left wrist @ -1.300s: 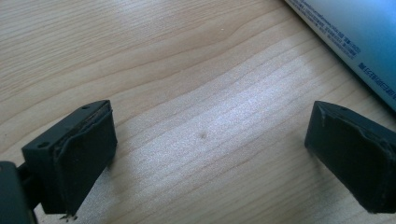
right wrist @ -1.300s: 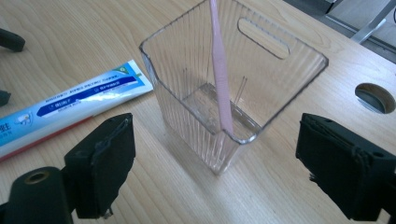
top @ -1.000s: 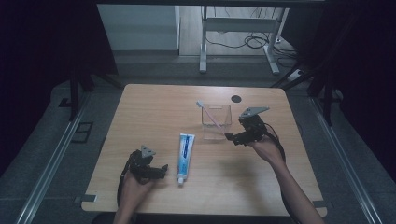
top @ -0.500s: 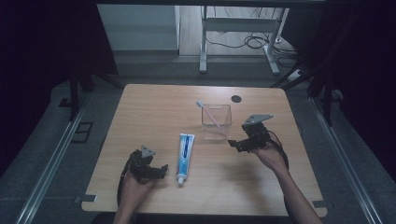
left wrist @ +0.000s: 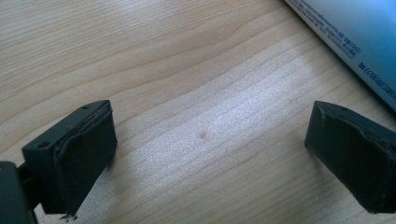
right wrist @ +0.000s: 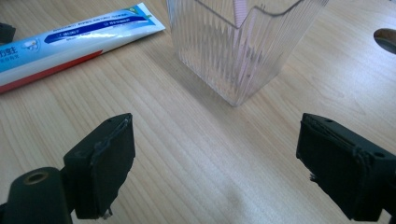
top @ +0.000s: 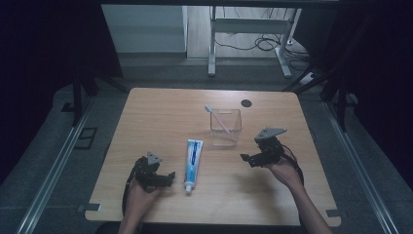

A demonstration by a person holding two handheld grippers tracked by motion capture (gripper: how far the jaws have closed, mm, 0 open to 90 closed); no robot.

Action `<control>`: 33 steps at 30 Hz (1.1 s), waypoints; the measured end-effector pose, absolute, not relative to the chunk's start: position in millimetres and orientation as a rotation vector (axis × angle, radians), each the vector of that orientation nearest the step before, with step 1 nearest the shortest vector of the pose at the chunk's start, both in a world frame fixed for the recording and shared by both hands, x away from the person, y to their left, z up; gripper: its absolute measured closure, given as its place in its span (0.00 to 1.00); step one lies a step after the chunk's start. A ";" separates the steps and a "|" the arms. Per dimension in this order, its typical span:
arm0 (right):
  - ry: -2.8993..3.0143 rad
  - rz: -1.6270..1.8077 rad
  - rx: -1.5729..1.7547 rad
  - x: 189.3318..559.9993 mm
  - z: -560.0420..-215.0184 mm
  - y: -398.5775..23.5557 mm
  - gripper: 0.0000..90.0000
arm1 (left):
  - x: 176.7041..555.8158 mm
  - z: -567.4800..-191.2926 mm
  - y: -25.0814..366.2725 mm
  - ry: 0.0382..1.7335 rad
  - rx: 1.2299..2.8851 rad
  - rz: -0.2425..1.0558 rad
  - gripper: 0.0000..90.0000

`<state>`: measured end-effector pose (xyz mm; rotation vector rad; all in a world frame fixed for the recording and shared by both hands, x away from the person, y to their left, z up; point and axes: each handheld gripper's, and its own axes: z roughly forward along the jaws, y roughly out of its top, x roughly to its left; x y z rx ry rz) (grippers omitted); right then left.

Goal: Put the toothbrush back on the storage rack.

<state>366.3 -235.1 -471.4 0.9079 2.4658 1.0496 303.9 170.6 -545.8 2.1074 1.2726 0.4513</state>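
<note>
A blue and white toothpaste tube (top: 193,158) lies lengthwise at the middle of the wooden table (top: 160,112), cap toward the person. Behind it and to the right stands a clear ribbed cup (top: 225,127) with a pink toothbrush (top: 217,119) leaning in it. My left gripper (top: 167,178) rests low just left of the tube's cap end, open, with bare wood between its jaws (left wrist: 210,154); the tube (left wrist: 355,32) passes its upper right corner. My right gripper (top: 247,158) hovers right of the tube and in front of the cup, open and empty (right wrist: 224,163), facing the cup (right wrist: 238,46) and the tube (right wrist: 70,42).
A dark round hole (top: 247,103) sits in the table top behind the cup, and its edge (right wrist: 385,39) is at the right of the right gripper view. Metal rails run along the floor on both sides. A desk frame and cables stand beyond the far edge.
My right gripper has drawn back from the cup toward the person and sunk a little. The left gripper, tube, cup and toothbrush have stayed put.
</note>
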 end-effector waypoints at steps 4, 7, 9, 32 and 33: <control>2.463 1.057 0.919 362.6 -475.6 -238.4 0.13 | 303.9 -545.8 170.7 1.272 2.108 0.451 0.02; 2.461 1.062 0.930 360.3 -478.7 -241.5 0.13 | 303.9 -545.8 170.7 1.273 2.107 0.451 0.02; 2.458 1.063 0.939 358.8 -480.9 -243.6 0.13 | 303.9 -545.8 170.7 1.272 2.108 0.452 0.03; 2.453 1.071 1.003 339.7 -506.2 -263.7 0.13 | 304.0 -545.8 170.7 1.272 2.108 0.452 0.03; 2.453 1.071 1.008 338.4 -507.8 -264.6 0.14 | 304.0 -545.8 170.7 1.272 2.108 0.452 0.03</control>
